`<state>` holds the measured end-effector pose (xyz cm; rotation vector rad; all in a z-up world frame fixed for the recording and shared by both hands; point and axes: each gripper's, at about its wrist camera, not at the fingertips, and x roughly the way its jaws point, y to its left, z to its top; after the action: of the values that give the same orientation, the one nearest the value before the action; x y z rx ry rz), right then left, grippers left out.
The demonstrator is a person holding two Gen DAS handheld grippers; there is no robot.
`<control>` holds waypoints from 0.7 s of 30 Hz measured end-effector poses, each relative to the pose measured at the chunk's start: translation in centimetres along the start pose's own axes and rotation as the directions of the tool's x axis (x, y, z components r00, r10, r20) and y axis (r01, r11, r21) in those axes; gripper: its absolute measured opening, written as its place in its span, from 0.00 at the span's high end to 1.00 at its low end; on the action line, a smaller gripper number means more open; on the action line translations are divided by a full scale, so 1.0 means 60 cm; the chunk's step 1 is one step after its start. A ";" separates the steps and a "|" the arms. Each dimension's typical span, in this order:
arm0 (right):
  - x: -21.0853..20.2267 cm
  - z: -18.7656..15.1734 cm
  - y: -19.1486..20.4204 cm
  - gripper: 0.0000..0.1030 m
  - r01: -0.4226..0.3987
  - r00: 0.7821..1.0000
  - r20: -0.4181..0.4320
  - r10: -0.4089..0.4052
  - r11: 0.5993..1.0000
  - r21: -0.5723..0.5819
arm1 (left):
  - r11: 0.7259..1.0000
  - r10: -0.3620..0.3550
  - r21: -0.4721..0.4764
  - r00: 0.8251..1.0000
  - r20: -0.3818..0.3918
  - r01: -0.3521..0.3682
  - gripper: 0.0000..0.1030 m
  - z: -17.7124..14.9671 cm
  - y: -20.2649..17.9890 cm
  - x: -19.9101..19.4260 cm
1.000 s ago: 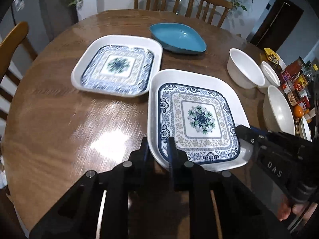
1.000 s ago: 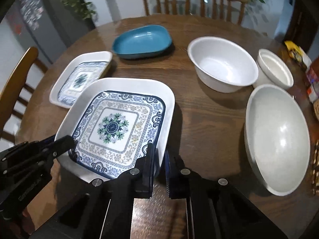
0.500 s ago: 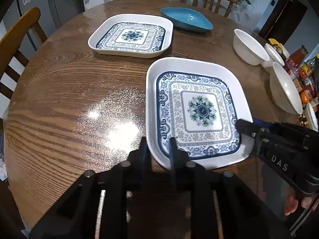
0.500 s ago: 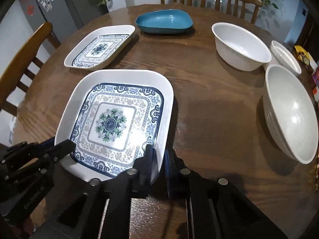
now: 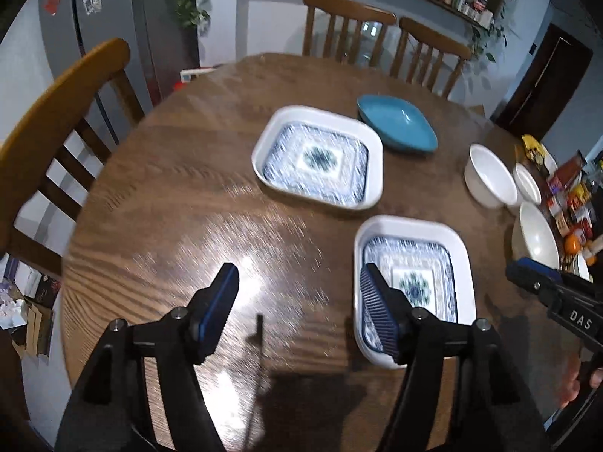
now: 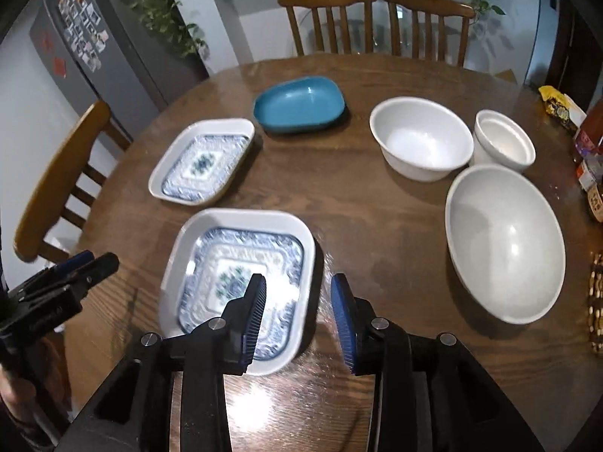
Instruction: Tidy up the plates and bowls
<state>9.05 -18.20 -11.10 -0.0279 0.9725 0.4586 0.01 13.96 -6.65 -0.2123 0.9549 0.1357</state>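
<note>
With both sets of jaws having just been opening, the left gripper now stands wide apart with nothing between its blue ribbed pads, and the right gripper stands moderately apart, likewise empty. A second ago each gripper pinched the near rim of the near square white plate with the blue floral pattern, one at each near corner, and the plate was carried clear of the surface; the plate now lies flat on the round brown wooden table, released, and both grippers have lifted away above it. In the left wrist view the right pad overlaps the plate's left rim only by line of sight; no contact is evident. Just beyond this plate lies the matching far square patterned plate, apart from it, with a teal oval dish near its far corner. To the right stand a medium white bowl, a small white bowl and a large white bowl, close together but not nested. Judgement: the placement step for this plate is complete; stacking of the two patterned plates and nesting of the bowls remain outstanding. Motion blur limits finer detail.
</note>
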 end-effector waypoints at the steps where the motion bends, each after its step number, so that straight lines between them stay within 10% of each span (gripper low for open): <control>1: -0.003 0.005 0.002 0.65 -0.003 1.000 0.002 0.003 1.000 0.000 | 1.000 0.005 0.000 1.000 0.006 -0.005 0.36 0.009 0.004 -0.003; 21: 0.055 0.098 0.095 0.65 -0.038 0.999 0.005 0.038 0.999 0.015 | 0.992 0.063 0.108 0.997 0.053 -0.068 0.18 0.114 0.009 0.018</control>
<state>13.05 -10.54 -9.34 0.0048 0.9735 0.4859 5.95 16.12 -3.79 -0.0763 0.9178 0.1476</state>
